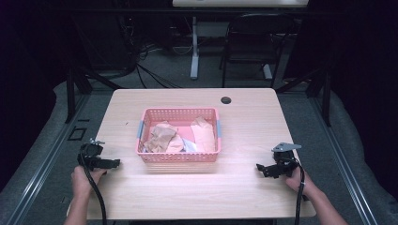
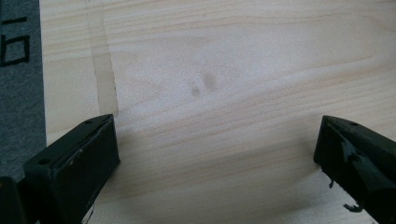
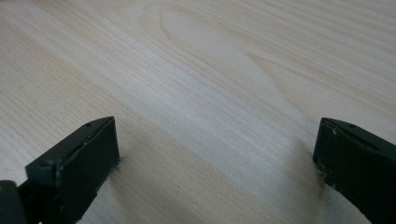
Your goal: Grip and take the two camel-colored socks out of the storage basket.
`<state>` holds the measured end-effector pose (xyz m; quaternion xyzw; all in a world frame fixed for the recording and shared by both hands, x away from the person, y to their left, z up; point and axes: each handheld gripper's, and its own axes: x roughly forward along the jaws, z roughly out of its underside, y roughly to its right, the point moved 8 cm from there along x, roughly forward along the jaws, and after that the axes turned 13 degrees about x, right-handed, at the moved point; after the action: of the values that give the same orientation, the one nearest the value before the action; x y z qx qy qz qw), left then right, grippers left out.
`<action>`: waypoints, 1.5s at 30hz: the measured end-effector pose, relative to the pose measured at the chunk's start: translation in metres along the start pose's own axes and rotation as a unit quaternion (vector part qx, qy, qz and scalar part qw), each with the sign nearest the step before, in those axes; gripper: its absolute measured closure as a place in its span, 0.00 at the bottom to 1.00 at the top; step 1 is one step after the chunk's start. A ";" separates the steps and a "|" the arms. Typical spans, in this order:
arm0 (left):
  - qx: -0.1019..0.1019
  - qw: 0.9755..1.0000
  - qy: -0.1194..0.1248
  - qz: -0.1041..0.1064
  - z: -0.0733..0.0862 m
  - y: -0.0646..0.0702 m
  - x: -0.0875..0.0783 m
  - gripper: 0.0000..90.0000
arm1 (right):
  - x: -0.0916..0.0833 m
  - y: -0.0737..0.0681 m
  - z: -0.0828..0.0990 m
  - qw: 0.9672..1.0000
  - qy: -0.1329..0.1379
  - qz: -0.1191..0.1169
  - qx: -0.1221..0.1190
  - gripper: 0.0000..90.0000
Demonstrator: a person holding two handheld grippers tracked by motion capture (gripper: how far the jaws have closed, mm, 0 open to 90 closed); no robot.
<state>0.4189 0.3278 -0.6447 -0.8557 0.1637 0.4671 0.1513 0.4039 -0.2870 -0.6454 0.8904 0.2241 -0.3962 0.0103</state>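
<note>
Wood-grain table point(image 1: 234, 187) bears a pink basket point(image 1: 178, 157); each hand-held gripper gapes wide, dark room behind.

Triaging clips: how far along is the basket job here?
Done: nothing that can be told; the pink basket at the table's middle holds crumpled beige cloths. In hand: nothing. The left tongs and right tongs rest at the near corners, jaws wide open over bare wood. Left: apparently all of it, starting with a reach toward the basket.
</note>
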 end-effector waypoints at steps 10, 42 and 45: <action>0.000 1.000 0.000 0.001 0.000 0.001 0.000 0.00 | 0.001 -0.001 -0.001 1.000 -0.001 -0.004 -0.001 0.00; 0.021 0.998 -0.021 0.047 -0.036 0.006 -0.044 0.00 | 0.001 -0.001 0.000 1.000 0.000 -0.001 -0.001 0.00; 0.029 0.998 -0.019 0.049 -0.044 0.008 -0.051 0.00 | 0.001 -0.001 0.000 1.000 0.000 -0.001 -0.001 0.00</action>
<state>0.4222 0.3101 -0.5796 -0.8327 0.2158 0.4855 0.1558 0.4042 -0.2861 -0.6455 0.8900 0.2257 -0.3961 0.0107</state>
